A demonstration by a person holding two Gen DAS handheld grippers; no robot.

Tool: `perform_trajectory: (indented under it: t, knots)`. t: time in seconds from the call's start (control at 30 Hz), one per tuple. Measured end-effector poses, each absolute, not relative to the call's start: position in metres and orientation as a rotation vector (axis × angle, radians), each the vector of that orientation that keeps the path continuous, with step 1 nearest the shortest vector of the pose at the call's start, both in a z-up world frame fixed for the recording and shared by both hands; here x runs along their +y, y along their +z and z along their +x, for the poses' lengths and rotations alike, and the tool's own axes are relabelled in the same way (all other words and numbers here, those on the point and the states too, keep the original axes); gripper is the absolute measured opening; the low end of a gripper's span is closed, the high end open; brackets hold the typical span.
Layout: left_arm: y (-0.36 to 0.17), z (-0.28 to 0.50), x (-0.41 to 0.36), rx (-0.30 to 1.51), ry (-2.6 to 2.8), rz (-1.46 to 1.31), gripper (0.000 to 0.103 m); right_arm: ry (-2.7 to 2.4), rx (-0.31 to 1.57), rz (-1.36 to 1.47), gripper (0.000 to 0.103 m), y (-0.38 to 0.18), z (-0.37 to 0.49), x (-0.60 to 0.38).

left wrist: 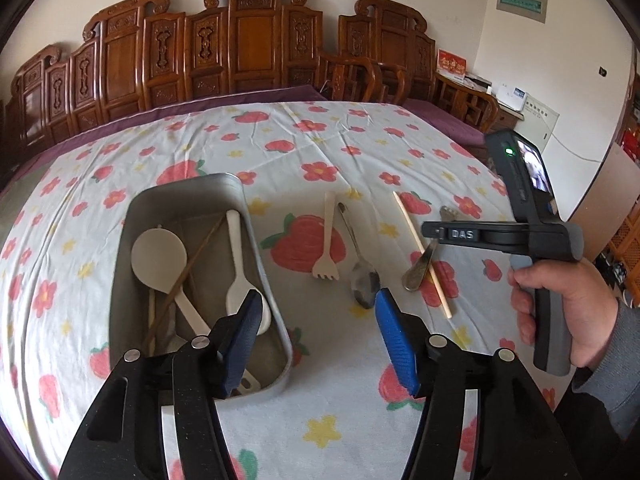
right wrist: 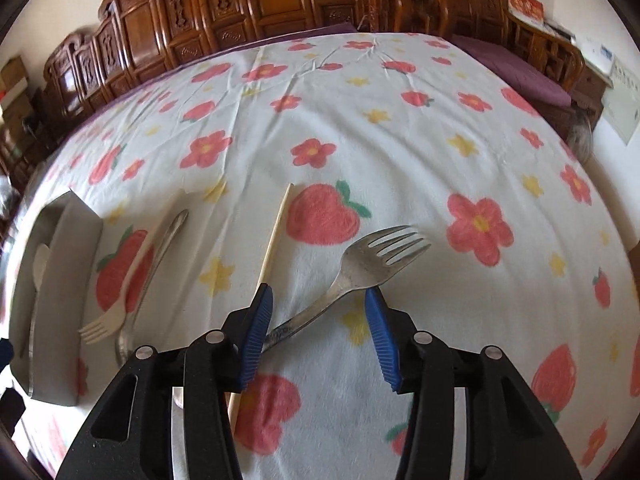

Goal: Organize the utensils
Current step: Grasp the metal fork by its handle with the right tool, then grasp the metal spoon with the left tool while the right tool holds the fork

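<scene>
Both tongs stand open and empty: left tongs (left wrist: pixel 316 308) above the metal tray (left wrist: pixel 256 240), right tongs (right wrist: pixel 318 308) over the metal fork (right wrist: pixel 360 268).

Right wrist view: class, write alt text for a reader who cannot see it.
An open hand-held gripper hangs over a metal fork lying on a strawberry-print cloth. A pale chopstick crosses the fork's handle; a metal tray sits far left.
</scene>
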State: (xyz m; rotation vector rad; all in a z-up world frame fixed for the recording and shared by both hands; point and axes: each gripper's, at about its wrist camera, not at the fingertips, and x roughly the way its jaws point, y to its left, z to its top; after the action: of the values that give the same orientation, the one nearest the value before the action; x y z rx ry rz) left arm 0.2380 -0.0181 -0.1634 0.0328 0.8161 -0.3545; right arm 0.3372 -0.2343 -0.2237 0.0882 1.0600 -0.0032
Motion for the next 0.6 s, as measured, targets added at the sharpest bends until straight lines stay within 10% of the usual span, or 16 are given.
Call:
perform_trajectory:
  t: [0.33, 0.6]
  knots:
    - [-0.169, 0.237, -0.033, 0.837, -0.329, 0.09, 0.056, 0.009, 1.078, 0.089, 0.009, -0.22, 0.335, -0.25]
    - [-0.166, 0.242, -0.045, 0.873, -0.312, 0.09, 0.056, 0.085, 1.057, 0.144, 0.004, -0.208, 0.318, -0.271]
